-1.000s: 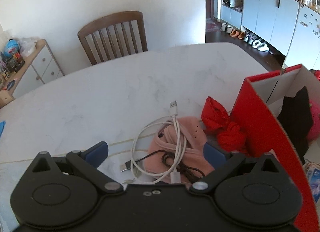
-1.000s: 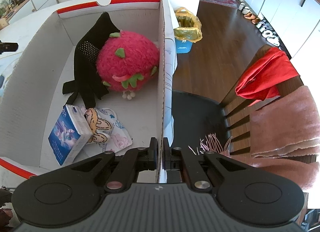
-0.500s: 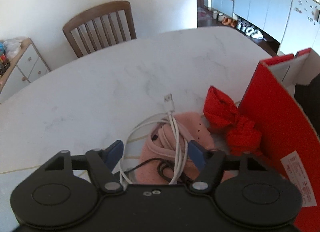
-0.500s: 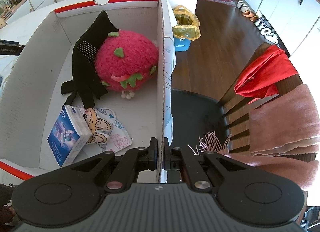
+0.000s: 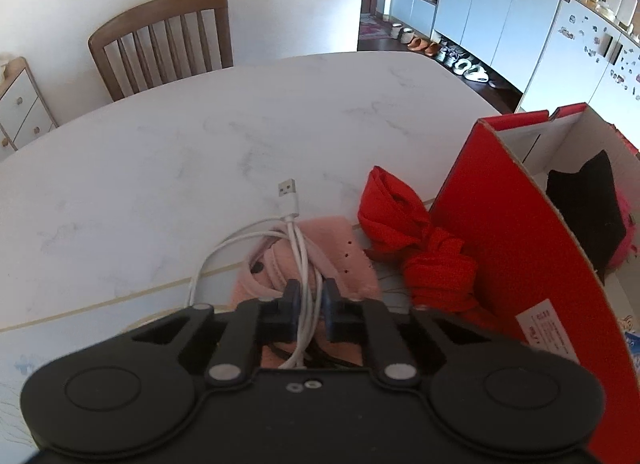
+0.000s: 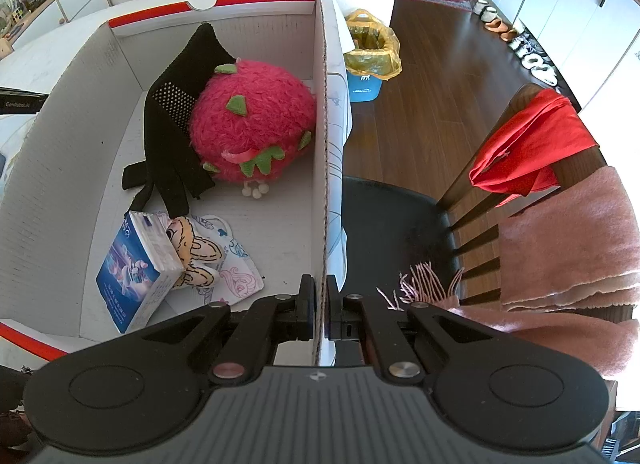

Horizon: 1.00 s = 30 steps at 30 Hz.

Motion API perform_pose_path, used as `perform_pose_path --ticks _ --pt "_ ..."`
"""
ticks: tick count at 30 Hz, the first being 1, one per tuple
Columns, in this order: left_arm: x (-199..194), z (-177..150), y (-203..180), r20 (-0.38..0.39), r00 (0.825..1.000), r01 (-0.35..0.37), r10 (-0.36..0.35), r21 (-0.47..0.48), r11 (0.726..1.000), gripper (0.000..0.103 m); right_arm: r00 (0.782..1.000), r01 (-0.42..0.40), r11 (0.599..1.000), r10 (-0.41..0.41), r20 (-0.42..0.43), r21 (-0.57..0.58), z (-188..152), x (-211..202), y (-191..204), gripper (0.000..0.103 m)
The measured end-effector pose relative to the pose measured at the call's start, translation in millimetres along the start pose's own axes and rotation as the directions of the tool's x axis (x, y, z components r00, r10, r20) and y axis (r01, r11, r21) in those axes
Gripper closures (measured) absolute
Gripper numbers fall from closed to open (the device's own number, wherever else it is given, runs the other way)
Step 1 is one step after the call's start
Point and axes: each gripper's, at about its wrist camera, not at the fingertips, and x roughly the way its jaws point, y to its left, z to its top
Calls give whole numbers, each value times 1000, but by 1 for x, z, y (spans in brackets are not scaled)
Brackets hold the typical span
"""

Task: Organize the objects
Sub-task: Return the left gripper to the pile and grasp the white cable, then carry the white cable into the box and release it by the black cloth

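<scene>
My left gripper [image 5: 309,296] is shut on a coiled white USB cable [image 5: 294,224] that lies over a pink cloth item [image 5: 348,256] on the marble table [image 5: 200,144]. A thin black cable runs under the coil. A crumpled red cloth [image 5: 404,220] lies just right of it, against the red outer wall of the cardboard box [image 5: 520,248]. My right gripper [image 6: 318,304] is shut on the box's right wall [image 6: 324,168]. Inside the box are a pink strawberry plush [image 6: 252,124], a black glove [image 6: 172,104], a blue tissue pack [image 6: 136,264] and a small cartoon doll [image 6: 196,252].
A wooden chair [image 5: 160,44] stands at the table's far side, a drawer unit [image 5: 20,104] at the left. Right of the box a chair [image 6: 500,168] carries a red cloth [image 6: 532,152] and pink scarf [image 6: 568,248]. A bin with a yellow bag [image 6: 370,52] stands on the floor.
The left gripper lowered toward the cable coil and its jaws went from wide open to shut around the white cable. The right gripper stayed clamped on the box wall.
</scene>
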Motion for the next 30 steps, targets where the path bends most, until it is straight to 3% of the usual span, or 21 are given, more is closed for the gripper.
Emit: perform_pose_path --ticks 13,20,30 --pt "-40 3 25 80 997 19 -7 -146 989 100 1000 -5 1000 5 7 5 -2 0 -1 99" --pt "-69 1 36 114 992 70 -45 -230 971 100 1000 -8 1000 7 14 6 -2 -1 -1 99" --pt "-113 1 -2 172 975 177 -141 -213 961 100 1000 -11 1000 12 29 -4 0 -1 0 99"
